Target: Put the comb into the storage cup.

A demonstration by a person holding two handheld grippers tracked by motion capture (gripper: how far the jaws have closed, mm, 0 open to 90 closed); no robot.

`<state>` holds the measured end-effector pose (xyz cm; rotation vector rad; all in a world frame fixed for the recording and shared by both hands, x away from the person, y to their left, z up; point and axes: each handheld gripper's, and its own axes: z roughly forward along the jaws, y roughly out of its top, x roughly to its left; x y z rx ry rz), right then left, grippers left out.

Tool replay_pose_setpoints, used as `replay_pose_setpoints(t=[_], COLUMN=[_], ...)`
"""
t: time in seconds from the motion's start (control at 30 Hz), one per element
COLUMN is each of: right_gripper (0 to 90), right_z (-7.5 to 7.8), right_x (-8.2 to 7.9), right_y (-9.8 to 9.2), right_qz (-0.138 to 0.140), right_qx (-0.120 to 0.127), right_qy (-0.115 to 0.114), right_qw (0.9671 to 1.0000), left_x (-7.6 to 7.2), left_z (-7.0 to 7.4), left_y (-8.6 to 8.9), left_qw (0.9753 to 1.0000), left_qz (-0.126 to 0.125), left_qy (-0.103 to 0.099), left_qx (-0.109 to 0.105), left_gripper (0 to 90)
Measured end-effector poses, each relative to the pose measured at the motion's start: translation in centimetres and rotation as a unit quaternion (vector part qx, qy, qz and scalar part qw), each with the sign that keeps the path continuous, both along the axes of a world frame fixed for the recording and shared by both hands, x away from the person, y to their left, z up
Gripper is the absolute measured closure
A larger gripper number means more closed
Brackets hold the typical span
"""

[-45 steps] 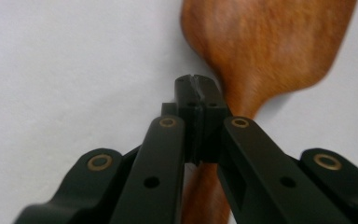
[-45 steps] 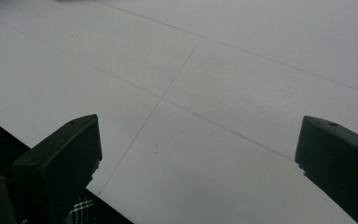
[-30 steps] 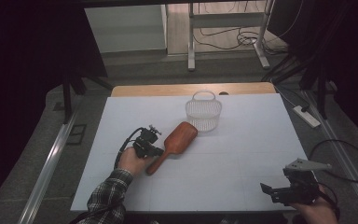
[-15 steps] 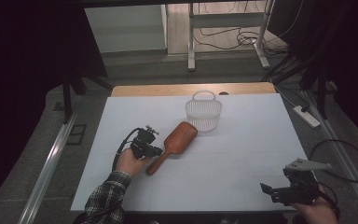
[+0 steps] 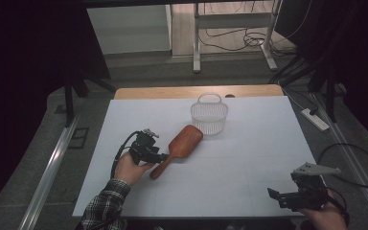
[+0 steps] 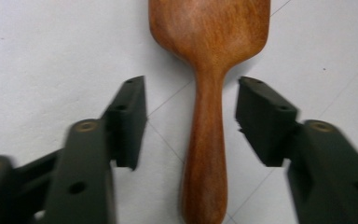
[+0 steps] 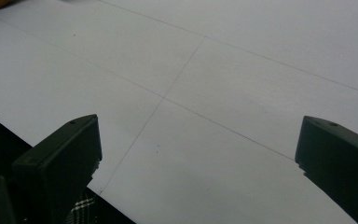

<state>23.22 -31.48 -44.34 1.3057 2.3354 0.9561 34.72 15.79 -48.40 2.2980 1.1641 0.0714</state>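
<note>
A brown wooden hairbrush (image 5: 179,146) lies flat on the white table (image 5: 249,143), its handle pointing toward the front left. My left gripper (image 5: 163,157) is at the handle, open, one jaw on each side. In the left gripper view the handle (image 6: 207,140) runs up between the jaws with gaps on both sides, and the left gripper (image 6: 191,119) touches nothing. My right gripper (image 5: 274,194) rests near the front right edge, open, and in the right gripper view the right gripper (image 7: 198,149) has only bare table between its jaws.
A small white mesh basket (image 5: 209,115) with a handle stands just behind the brush head. A strip of wooden tabletop (image 5: 172,92) shows at the far edge. A power strip (image 5: 315,120) lies on the floor to the right.
The left gripper has slid a little forward along the table so its jaws now straddle the brush handle. The brush, basket and right gripper have stayed put.
</note>
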Motion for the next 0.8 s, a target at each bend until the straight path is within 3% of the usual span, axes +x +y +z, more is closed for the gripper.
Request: replay_pose_setpoints(t=[0.03, 0.13, 0.37, 0.53, 0.8], right_gripper=[0.4, 0.3, 0.3, 0.4, 0.3], right_z=[0.0, 0.0, 0.0, 0.0, 0.0], right_x=[0.0, 0.0, 0.0, 0.0, 0.0], right_y=[0.0, 0.0, 0.0, 0.0, 0.0], right_qz=[0.000, 0.000, 0.001, 0.001, 0.000], right_qx=[0.000, 0.000, 0.000, 0.000, 0.000], right_qy=[0.000, 0.000, 0.001, 0.001, 0.000], right_qw=[1.0000, 1.0000, 1.0000, 1.0000, 1.0000], left_x=[-0.1, -0.1, -0.1, 0.0, 0.1], left_z=[0.0, 0.1, 0.2, 0.1, 0.3], left_y=[0.0, -0.1, -0.6, -1.0, -1.8], left_qw=[1.0000, 1.0000, 0.9998, 0.9996, 0.9993], left_qz=[0.001, 0.000, -0.007, -0.021, -0.033], left_qy=[0.000, 0.002, 0.005, 0.006, -0.004], left_qx=[-0.001, -0.003, -0.019, -0.016, -0.014], left_gripper=[41.3, 27.7, 12.9, 5.2, 0.0])
